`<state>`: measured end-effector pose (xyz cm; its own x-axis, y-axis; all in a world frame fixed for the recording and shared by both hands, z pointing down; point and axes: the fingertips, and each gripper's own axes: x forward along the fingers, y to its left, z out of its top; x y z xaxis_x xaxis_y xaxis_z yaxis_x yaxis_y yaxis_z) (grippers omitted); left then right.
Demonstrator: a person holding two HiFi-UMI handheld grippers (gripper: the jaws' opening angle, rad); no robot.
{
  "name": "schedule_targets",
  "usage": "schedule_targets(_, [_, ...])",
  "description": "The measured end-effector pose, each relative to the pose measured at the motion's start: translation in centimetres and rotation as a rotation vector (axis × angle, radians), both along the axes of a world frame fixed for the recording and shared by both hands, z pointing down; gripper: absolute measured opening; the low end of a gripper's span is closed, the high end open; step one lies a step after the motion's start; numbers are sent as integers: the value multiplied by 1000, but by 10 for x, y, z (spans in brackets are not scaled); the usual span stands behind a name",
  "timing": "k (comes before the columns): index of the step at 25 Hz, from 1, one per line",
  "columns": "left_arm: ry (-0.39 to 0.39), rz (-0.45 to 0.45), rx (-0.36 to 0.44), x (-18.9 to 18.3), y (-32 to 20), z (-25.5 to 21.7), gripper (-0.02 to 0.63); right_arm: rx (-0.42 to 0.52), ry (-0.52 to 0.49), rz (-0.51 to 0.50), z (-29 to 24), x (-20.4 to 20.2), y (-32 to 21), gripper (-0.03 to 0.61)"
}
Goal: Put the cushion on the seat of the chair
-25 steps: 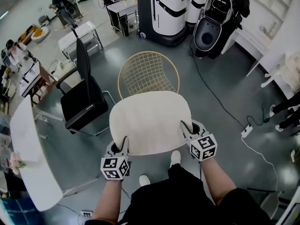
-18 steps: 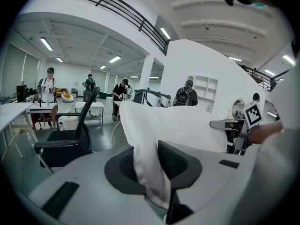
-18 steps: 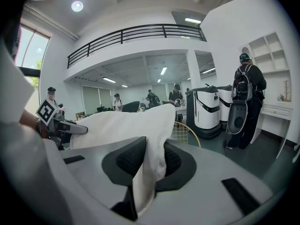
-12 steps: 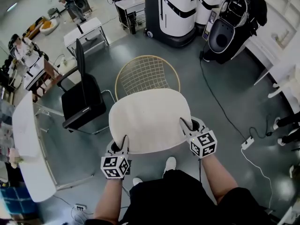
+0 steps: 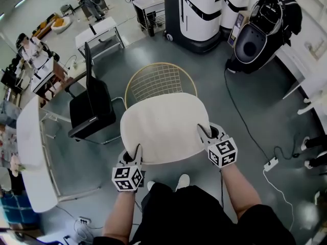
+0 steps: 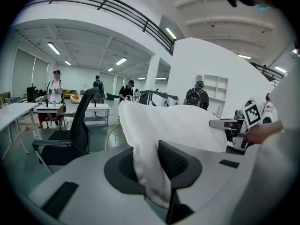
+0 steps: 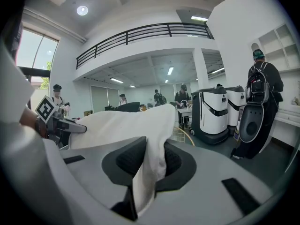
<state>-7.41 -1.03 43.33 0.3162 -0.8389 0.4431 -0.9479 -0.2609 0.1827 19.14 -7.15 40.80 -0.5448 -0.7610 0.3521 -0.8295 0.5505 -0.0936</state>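
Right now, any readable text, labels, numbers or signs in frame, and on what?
No readable text anywhere.
Cubes on the left hand-held gripper and right hand-held gripper: black-and-white square marker patterns only, no letters.
Print on the white machines, if any: too small to read.
The cushion: plain.

Looks like a big open robotics lab, not anyone's home: grey polished floor [image 5: 265, 96], tall white-and-black machines [image 5: 204, 9] parked at the back, white counters [image 5: 99, 34] with people [image 5: 36, 52] working at them, a power strip [image 5: 271, 163] lying loose, plus a railed mezzanine [image 7: 140, 34] and strip lights [image 6: 121, 61] overhead.
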Motion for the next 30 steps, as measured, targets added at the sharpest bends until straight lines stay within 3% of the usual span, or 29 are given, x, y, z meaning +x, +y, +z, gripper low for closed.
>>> schedule_targets(8, [-21,-1,-25,8,-29,16,95,-39,13,-1,19,6,-30,71])
schedule_targets(14, [8,-13,-46,7,-56,50,95,-59,43,-4,45,5,-61,71])
schedule_targets(21, [23,-35,-91,0,-90,102,95,-107,79,-24,95,-6,-103,71])
schedule_targets(30, [29,-58,-147,-18,-135,201,95,-164,121,-49,194,-29,-158,71])
